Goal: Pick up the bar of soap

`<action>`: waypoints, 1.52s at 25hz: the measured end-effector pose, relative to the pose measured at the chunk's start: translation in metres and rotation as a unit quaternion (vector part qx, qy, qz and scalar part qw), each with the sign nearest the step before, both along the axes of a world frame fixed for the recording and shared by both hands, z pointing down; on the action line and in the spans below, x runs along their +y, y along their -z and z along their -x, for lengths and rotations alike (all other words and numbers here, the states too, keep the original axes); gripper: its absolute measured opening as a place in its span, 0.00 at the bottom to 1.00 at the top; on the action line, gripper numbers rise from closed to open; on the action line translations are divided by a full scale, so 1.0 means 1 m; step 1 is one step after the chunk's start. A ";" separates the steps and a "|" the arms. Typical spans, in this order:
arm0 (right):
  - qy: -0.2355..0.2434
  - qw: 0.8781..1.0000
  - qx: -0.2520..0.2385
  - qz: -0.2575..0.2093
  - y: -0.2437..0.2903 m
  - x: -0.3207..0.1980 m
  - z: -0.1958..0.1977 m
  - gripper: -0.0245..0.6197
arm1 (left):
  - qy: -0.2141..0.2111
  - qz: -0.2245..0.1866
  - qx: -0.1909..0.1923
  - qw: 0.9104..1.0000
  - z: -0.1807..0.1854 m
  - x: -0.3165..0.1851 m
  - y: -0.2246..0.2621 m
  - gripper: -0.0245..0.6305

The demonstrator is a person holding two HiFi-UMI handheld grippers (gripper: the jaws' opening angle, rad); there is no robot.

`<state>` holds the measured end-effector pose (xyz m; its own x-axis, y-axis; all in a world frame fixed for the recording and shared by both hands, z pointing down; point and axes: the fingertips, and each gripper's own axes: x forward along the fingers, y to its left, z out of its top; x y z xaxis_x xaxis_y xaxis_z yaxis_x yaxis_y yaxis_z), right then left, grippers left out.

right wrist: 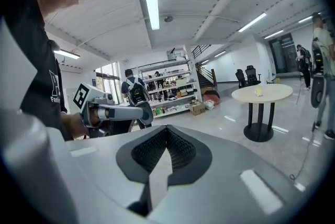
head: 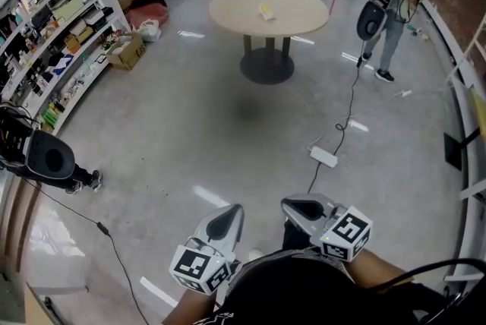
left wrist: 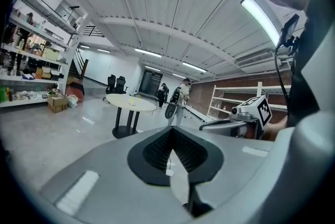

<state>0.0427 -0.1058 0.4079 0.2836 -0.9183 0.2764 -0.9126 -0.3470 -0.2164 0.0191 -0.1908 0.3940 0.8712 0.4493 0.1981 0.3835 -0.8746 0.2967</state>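
Shut left hand-held gripper (head: 231, 216), soap (head: 266, 11) on table (head: 231, 11)

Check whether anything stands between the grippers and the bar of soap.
Nothing upright: grey floor separates the left gripper and right gripper from the pale bar of soap on the round beige table. A white power strip and black cable lie flat between.

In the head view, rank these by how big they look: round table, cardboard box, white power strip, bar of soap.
1. round table
2. cardboard box
3. white power strip, only slightly smaller than the box, and it lies nearer the camera
4. bar of soap, on the table
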 end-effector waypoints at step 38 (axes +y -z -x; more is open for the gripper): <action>-0.001 0.995 -0.040 -0.087 -0.001 0.123 -0.372 0.05 | -0.016 -0.056 -0.022 0.998 -0.363 0.150 0.011 0.05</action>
